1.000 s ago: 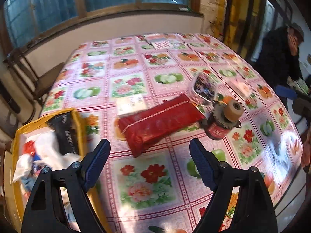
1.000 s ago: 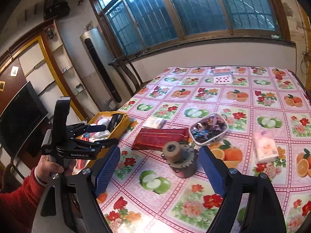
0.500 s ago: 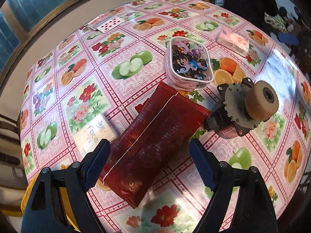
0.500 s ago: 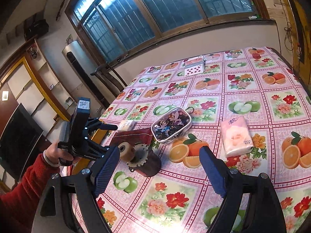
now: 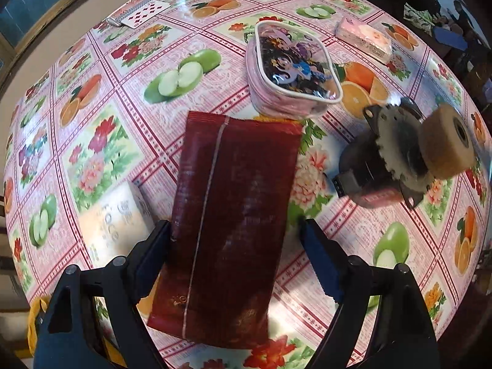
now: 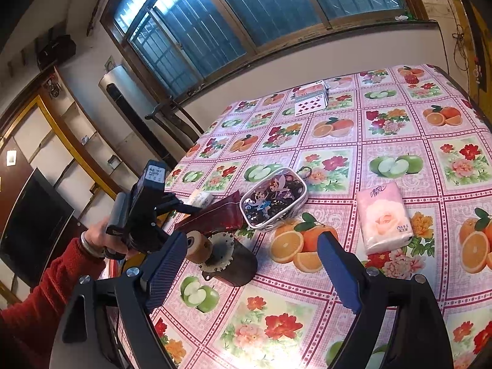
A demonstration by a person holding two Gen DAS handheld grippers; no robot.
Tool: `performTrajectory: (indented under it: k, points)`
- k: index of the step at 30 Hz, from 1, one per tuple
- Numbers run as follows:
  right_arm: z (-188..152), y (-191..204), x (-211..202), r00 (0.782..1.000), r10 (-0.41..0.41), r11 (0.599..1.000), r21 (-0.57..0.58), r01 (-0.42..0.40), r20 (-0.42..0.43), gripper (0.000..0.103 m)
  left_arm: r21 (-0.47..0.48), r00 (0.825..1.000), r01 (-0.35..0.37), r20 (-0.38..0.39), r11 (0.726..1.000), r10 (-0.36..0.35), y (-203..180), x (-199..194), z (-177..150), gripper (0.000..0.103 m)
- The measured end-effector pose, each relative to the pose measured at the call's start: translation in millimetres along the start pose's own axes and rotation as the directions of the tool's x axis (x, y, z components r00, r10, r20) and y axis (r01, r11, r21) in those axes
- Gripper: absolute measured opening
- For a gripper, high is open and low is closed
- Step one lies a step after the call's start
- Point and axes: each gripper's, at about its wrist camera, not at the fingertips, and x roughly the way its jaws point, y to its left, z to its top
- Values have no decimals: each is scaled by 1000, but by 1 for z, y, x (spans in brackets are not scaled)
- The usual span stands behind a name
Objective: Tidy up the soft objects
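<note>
We count three tissue packs: dark red pack point(image 5: 233, 215) between wide-spread left gripper point(image 5: 236, 240) fingers, ungripped; right gripper point(image 6: 252, 264) wide, empty.

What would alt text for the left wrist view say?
The left tool, open, straddles a dark red soft packet on a fruit-and-flower tablecloth. Beyond lie a clear cartoon pouch, a pink tissue pack, and a dark motor-like part.

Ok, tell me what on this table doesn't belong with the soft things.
The motor lying on its side right of the red pack: hard metal with a toothed disc, unlike the tissue packs and pouch. Nothing looks spilled.
</note>
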Motion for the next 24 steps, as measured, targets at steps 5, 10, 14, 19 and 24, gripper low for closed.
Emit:
performTrajectory:
  k: [5, 10, 14, 19, 24]
  points:
    - [0, -2, 3, 1000, 28, 999, 23, -29, 9, 91, -53, 1000, 19, -12, 998, -20, -18, -12, -37, 86]
    - [-1, 0, 11, 1000, 21, 999, 26, -22, 5, 91, -265, 1000, -16, 6, 964, 18, -6, -21, -41, 86]
    - [-3, 0, 10, 999, -36, 999, 6, 36, 4, 91, -411, 999, -14, 32, 912, 30, 12, -23, -40, 86]
    - [13, -15, 13, 982, -178, 984, -38, 176, -59, 94, -427, 999, -28, 16, 904, 38, 11, -13, -31, 86]
    - [27, -43, 44, 922, -345, 938, -101, 331, -176, 96, -407, 999, -42, 1, 913, 47, 0, -9, -31, 86]
